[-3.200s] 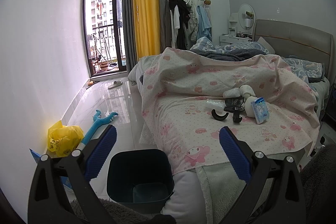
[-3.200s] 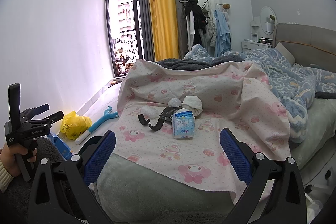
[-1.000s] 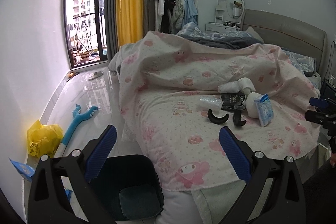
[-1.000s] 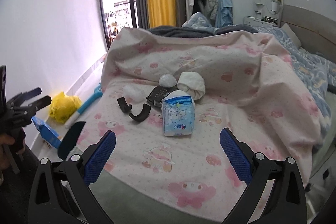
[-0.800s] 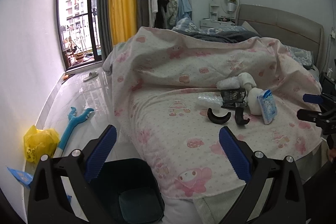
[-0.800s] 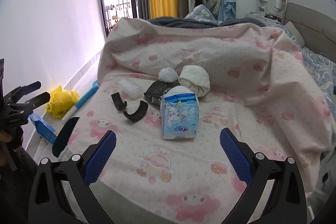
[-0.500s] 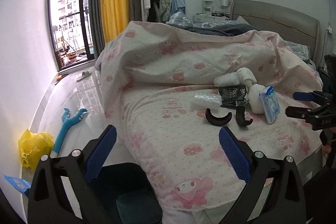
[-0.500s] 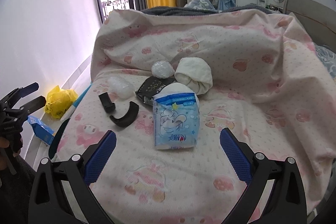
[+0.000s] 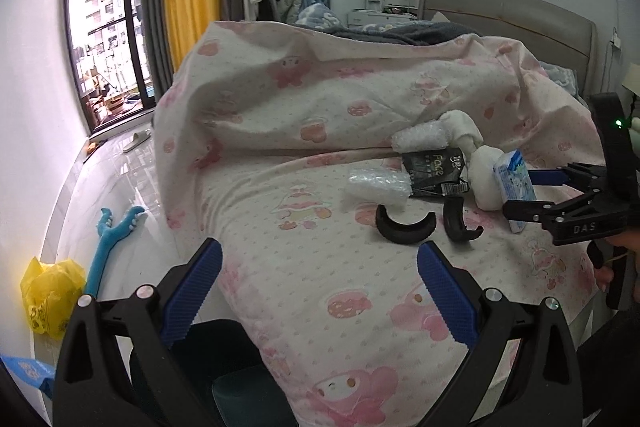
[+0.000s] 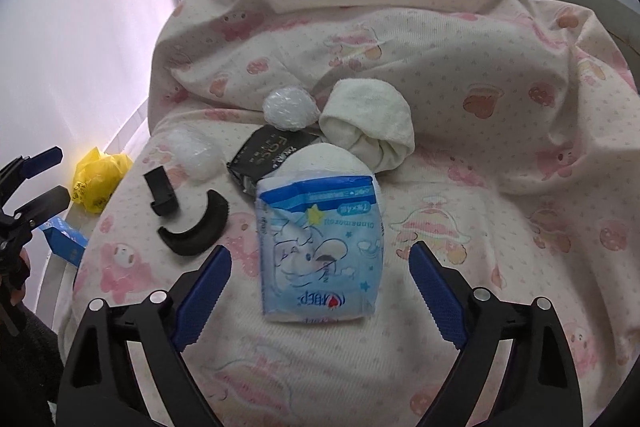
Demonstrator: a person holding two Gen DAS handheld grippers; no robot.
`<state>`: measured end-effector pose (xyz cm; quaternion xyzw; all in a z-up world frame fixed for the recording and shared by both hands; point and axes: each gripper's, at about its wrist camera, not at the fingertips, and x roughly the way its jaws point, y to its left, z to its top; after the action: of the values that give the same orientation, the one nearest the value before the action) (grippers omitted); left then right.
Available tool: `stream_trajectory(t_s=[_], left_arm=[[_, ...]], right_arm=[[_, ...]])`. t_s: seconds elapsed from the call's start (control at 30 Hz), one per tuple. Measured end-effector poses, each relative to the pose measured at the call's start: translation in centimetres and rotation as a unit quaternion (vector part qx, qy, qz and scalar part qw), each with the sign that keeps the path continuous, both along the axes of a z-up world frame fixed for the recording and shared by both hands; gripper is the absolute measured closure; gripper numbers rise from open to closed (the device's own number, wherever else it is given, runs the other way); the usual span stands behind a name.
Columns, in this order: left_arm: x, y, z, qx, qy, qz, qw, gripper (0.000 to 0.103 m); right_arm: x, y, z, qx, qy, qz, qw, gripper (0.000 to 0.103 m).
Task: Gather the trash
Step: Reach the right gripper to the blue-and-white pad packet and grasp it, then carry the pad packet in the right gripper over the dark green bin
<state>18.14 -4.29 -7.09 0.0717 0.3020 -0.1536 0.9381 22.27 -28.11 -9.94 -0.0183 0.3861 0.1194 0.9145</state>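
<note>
Right gripper: jaws wide and closing, blue pads either side of the blue-and-white tissue pack, not pressing on it. The pack lies flat on the pink-patterned bedspread, its far end against a white wad.

Remaining litter on the bed, beyond and left of the pack: a black foil wrapper, a rolled white cloth, two crumpled clear plastic balls, and two curved black plastic pieces just beside each other.

Left gripper: jaws wide, nothing between them, held over the near edge of the bed. Directly beneath it on the floor stands a dark teal bin, partly hidden by the gripper frame and the hanging bedspread.

Floor by the wall: a yellow plastic bag, a blue long-handled toy and a blue carton. In the left wrist view the right gripper shows at the right edge, over the pack, with a hand behind it.
</note>
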Motion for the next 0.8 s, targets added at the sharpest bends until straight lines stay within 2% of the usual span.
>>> stream_trajectory(t_s=[0.1,0.13,0.17,0.37,0.5,0.8], left_arm=[[0.6,-0.5,-0.4,-0.004,0.008,-0.011,0.9999,0.003],[0.8,-0.6,-0.5,-0.005,0.011,-0.015,0.9998,0.004],[1.0,-0.7,-0.6,-0.007,0.014,-0.018,0.9997,0.003],[2.5,-2.0,-1.6,-0.026,0.038,-0.045,0.9979,0.004],[3.0,-3.2,-2.2,-0.009,0.037,-0.057,0.9976,0.004],[4.0,-4.7,-3.1,-0.025,0.057,-0.066,0.9958,0.006]], right_arm=[[0.4,0.0,-0.2,0.001,0.003,0.000,1.000,0.015],[0.6,0.1,-0.3,-0.001,0.005,0.000,1.000,0.023],[0.7,0.1,-0.4,-0.003,0.009,0.000,1.000,0.027],[0.8,-0.5,-0.4,0.008,0.017,-0.002,1.000,0.039],[0.6,-1.1,0.1,0.019,0.013,-0.002,1.000,0.043],[0.0,-1.9,1.2,0.051,-0.003,0.017,0.999,0.044]])
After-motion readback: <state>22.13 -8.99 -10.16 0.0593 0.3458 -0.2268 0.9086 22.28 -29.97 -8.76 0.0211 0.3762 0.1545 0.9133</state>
